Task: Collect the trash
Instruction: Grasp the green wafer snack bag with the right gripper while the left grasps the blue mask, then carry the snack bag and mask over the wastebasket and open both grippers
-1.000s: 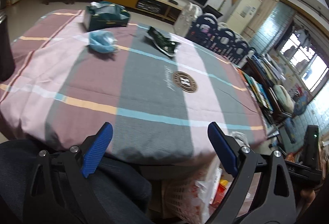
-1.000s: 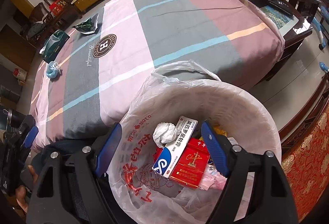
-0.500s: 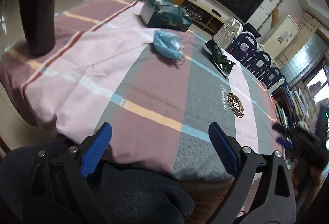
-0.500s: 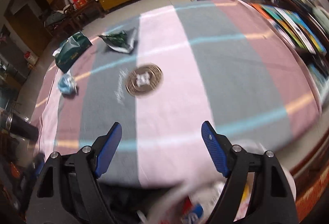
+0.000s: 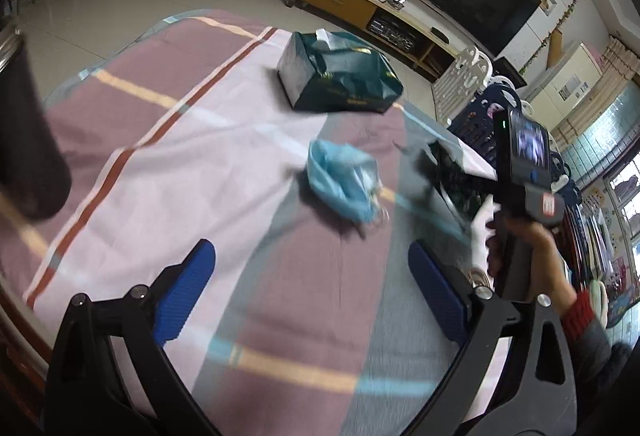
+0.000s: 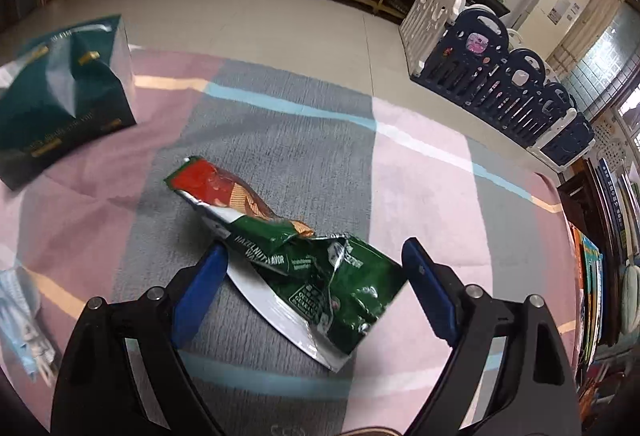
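Where it faced the bin earlier, the right tool (image 6: 314,278), spread, apparently straddles the green wrapper (image 6: 320,276).

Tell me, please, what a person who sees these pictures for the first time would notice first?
In the right wrist view, a torn green snack wrapper lies on the striped tablecloth, right between the open blue fingers of the right gripper. In the left wrist view, a crumpled blue face mask lies ahead of the open left gripper, with a dark green tissue pack farther back.
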{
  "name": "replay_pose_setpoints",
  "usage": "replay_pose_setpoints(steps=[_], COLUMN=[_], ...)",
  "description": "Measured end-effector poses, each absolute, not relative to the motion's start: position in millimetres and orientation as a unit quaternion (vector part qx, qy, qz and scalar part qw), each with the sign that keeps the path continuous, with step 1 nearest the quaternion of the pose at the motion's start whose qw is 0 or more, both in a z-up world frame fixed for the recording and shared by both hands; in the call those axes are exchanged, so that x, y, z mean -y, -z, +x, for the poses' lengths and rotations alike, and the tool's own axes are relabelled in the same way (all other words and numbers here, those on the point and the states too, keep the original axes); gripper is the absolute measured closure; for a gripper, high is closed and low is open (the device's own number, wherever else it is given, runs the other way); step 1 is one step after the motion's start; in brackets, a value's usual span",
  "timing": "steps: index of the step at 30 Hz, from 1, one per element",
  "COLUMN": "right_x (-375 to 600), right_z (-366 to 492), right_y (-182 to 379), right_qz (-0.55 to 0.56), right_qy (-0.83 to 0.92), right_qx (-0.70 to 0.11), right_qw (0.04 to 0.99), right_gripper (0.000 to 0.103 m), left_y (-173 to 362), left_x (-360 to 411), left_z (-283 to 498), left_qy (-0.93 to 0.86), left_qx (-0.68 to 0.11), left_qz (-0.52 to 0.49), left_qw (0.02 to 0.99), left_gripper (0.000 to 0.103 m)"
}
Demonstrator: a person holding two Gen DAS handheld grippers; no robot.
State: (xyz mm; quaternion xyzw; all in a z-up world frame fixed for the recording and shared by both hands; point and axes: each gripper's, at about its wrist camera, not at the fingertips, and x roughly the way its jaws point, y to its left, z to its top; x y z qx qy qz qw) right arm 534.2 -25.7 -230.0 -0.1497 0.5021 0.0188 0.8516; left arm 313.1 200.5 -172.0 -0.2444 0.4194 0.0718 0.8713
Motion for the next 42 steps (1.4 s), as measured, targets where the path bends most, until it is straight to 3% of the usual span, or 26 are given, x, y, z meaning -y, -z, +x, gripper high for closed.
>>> replay_pose_setpoints(steps=[2, 3, 4, 6, 14, 17, 19, 22, 28, 37, 42], right_x=[33.2, 38.5, 42.1, 42.0, 46.7, 51.7, 53.3, 57.9, 84.5, 178.2, 215.2], right_z=[532.4, 530.9, 529.5, 523.4, 477.1, 462.6, 443.7, 422.3, 350.9, 223.5, 152.9], right_y=[234.2, 234.0, 233.2, 230.6, 210.2, 203.2, 201.9, 194.1, 155.4, 104.3, 94.1], right_qz=[-0.119, -0.09, -0.066, -0.066, -0.079, -0.054, -0.031, -0.016, -0.019, 0.066, 0.07], right_qy=[-0.045, -0.07, -0.09, -0.102, -0.157, -0.169, -0.173, -0.17, -0.148, -0.089, -0.05], right_qx=[-0.499, -0.504, -0.508, -0.509, -0.489, -0.49, -0.494, -0.49, -0.451, -0.431, -0.435], right_qw=[0.857, 0.856, 0.854, 0.852, 0.854, 0.853, 0.852, 0.855, 0.88, 0.896, 0.896], right_gripper=[0.032, 0.051, 0.076, 0.081, 0.084, 0.084, 0.084, 0.084, 0.084, 0.083, 0.083], left_y=[177.7, 179.8, 182.3, 185.7, 208.3, 220.9, 227.7, 227.1, 195.2, 136.6, 107.0], left_x=[-203.3, -202.1, -197.9, -188.0, -148.9, -141.0, -138.8, -136.7, -125.3, -111.9, -66.8], left_z=[338.5, 347.2, 359.8, 380.5, 427.3, 434.2, 436.9, 435.2, 395.7, 273.1, 178.8], left_qy=[-0.075, -0.076, -0.079, -0.082, -0.058, -0.044, -0.044, -0.031, -0.007, 0.035, 0.057], left_qx=[-0.427, -0.425, -0.421, -0.415, -0.44, -0.464, -0.474, -0.47, -0.419, -0.389, -0.365], left_qz=[-0.25, -0.249, -0.234, -0.199, -0.102, -0.089, -0.077, -0.07, -0.062, -0.15, -0.093], left_qw=[0.866, 0.867, 0.873, 0.884, 0.89, 0.88, 0.876, 0.879, 0.906, 0.908, 0.925], left_gripper=[0.006, 0.006, 0.006, 0.006, 0.008, 0.029, 0.057, 0.084, 0.088, 0.088, 0.088])
